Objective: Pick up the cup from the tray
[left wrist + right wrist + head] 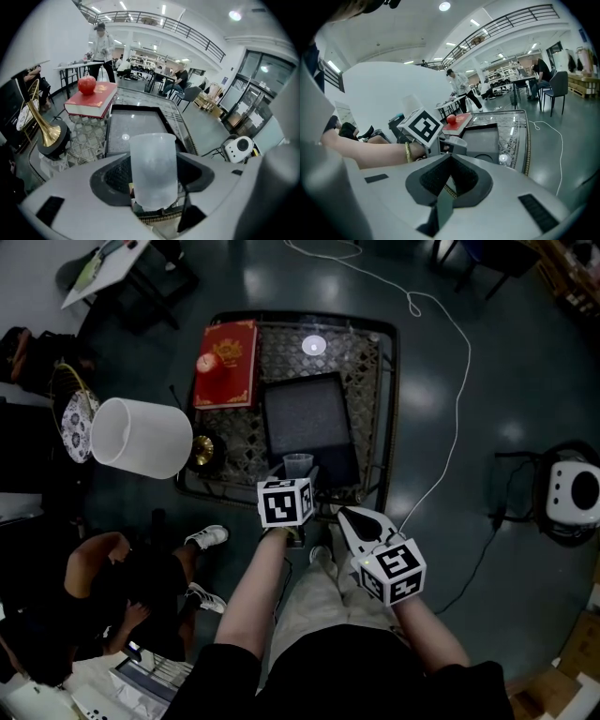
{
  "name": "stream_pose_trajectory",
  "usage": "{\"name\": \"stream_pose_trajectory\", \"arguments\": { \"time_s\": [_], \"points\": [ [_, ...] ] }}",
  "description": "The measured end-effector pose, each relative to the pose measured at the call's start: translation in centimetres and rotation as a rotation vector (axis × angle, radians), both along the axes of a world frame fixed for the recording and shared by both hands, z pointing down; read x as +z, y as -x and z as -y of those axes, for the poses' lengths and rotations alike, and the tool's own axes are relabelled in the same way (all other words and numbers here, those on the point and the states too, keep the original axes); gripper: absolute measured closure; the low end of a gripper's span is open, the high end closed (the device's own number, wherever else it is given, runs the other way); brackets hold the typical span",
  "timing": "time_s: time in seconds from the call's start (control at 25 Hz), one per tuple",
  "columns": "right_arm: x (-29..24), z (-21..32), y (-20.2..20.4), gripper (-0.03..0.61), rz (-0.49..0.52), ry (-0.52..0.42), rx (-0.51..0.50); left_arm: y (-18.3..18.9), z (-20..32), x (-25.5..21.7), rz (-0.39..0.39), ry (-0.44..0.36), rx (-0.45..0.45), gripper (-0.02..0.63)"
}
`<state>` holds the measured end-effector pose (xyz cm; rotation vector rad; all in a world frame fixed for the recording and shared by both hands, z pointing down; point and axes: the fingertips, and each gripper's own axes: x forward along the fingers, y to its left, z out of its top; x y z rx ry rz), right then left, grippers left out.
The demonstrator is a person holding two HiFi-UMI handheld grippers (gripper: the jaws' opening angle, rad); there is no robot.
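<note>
The jaws of the left gripper (pixel 154 187) stand wide, one dark pad on each side of the clear plastic cup (pixel 153 161). I can't see either pad pressing its wall, so nothing holds it. The cup is upright at the near edge of the dark tray (pixel 309 413), right by the table (pixel 389 399) rim closest to the person.

That's what worries me. The cup looks thin and light, and it has little tray behind it on the near side. If one pad meets it first, I'd expect it to skid or tip toward the edge instead of centring. Squeeze too hard and the wall may buckle and pop out. Squeeze too softly and the smooth plastic could slip down on the lift. A lift that drags the base over the tray lip could also tilt it.

The right gripper (pixel 449 161) hangs off to the side over the person's lap, jaws closed on nothing, so it can't steady anything.

Farther back, the red book (pixel 227 362) with the apple (pixel 206 363) on top is well clear.
</note>
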<state>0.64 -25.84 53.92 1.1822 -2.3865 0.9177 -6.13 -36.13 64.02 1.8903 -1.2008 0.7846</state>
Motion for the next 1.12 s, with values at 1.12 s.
{"name": "stream_pose_trajectory", "arguments": {
  "time_s": [1.12],
  "points": [
    [-5.7, -4.9, 2.1, 0.568, 0.006, -0.164, 0.007, 2.2, -12.3, -17.6, -0.302, -0.334, -0.047, 0.325]
  ]
}}
